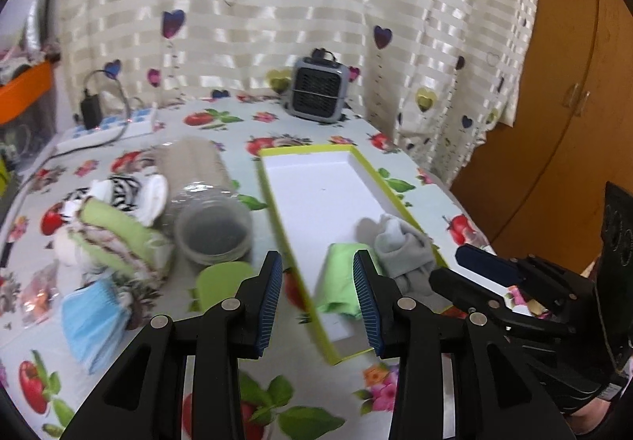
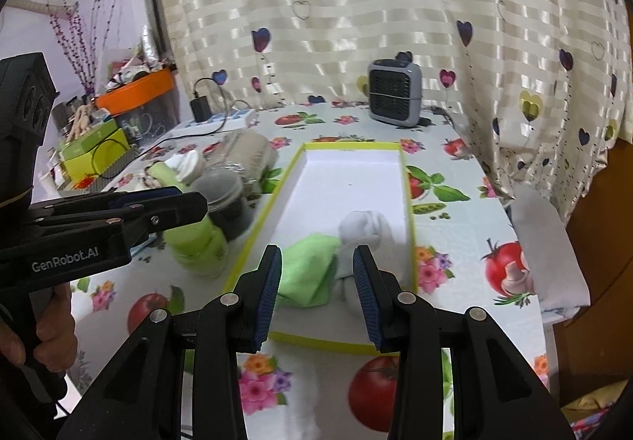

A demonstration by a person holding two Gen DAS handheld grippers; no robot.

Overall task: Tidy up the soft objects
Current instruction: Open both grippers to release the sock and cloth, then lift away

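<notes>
Left wrist view:
Left gripper point(image 1: 318, 295): jaws apart, nothing between them.
Green cloth point(image 1: 341, 281): lies in the yellow-rimmed box point(image 1: 273, 198), touching the grey sock point(image 1: 403, 246).
Folded cloths point(image 1: 114, 238): left of the box, beside a clear jar point(image 1: 213, 230).

Right wrist view:
Right gripper point(image 2: 317, 295): jaws apart, empty, above the box's near end.
Face mask pile: not discernible here.

Ahead of the tool, a smooth matt card box point(image 2: 407, 179) holds soft green cloth point(image 2: 308, 270); left of it lie a clear plastic jar point(image 1: 213, 230) and glossy printed tablecloth point(image 1: 316, 119).
</notes>
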